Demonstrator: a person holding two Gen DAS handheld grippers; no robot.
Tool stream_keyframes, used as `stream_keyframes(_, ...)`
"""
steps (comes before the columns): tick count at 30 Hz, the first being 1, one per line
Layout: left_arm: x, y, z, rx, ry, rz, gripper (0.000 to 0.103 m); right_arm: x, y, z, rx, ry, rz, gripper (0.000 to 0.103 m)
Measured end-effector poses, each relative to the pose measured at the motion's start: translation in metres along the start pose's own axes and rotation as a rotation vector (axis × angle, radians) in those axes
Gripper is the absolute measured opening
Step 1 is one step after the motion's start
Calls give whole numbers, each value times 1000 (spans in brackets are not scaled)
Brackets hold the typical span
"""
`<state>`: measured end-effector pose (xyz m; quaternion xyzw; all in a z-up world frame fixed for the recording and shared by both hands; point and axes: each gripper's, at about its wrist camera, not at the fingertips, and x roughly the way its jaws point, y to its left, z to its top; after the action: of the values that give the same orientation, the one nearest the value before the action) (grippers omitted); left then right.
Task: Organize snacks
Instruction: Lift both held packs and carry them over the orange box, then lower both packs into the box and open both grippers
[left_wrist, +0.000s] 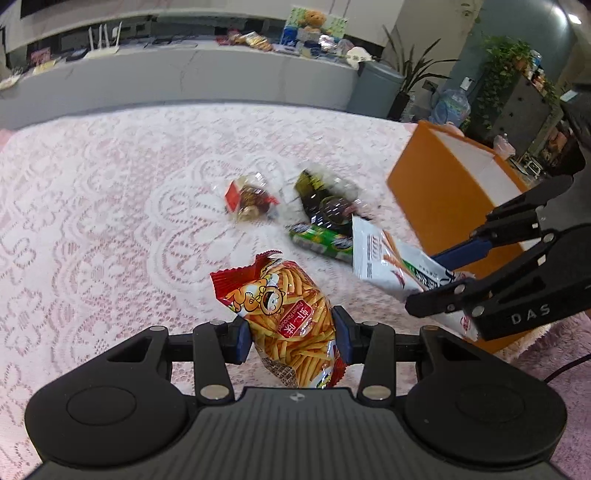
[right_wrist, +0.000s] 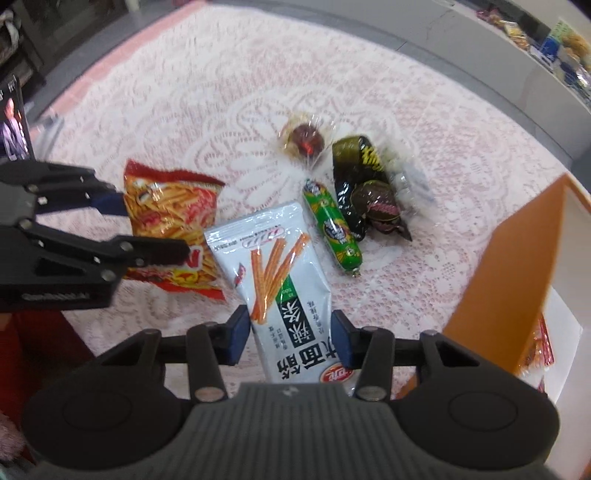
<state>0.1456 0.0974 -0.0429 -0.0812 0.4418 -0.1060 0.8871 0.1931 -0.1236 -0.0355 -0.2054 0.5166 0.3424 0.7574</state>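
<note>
Both grippers are clamped on bags: the left gripper (left_wrist: 291, 334) pinches the red crinkly prawn-stick bag (left_wrist: 291, 321), the right gripper (right_wrist: 291, 334) the white glossy spicy-strip pouch (right_wrist: 280, 273). The open orange cardboard box (right_wrist: 517, 266) sits off to the right, so the right one's closer, I'd say.

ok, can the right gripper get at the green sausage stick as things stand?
Probably not yet. The right gripper is shut on the white snack bag, so its jaws are occupied. The path itself looks free: the green sausage stick lies uncovered on the lace tablecloth, just ahead and right of the bag.

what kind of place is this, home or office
Probably an office lobby or reception area: a long grey counter, a water cooler jug beside potted plants, and snacks on a lace-covered table.
</note>
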Motion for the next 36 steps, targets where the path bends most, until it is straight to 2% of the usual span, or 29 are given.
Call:
stream_keyframes(10, -36, -53, 30, 100, -56, 10, 49, -72, -12, -17, 4, -155, -89, 46)
stream_keyframes(18, -41, -114, 68, 216, -86, -38, 49, -110, -54, -37, 33, -174, -212, 46)
stream_keyframes(25, -16, -169, 95, 341, -91, -90, 49, -122, -105, -60, 99, -162, -272, 46)
stream_keyframes(30, 18, -204, 109, 413, -34, -120, 49, -109, -136, -73, 132, -125, -299, 46)
stream_keyframes(36, 57, -229, 118, 524, 25, -131, 49, -86, -172, -86, 190, -78, -289, 46)
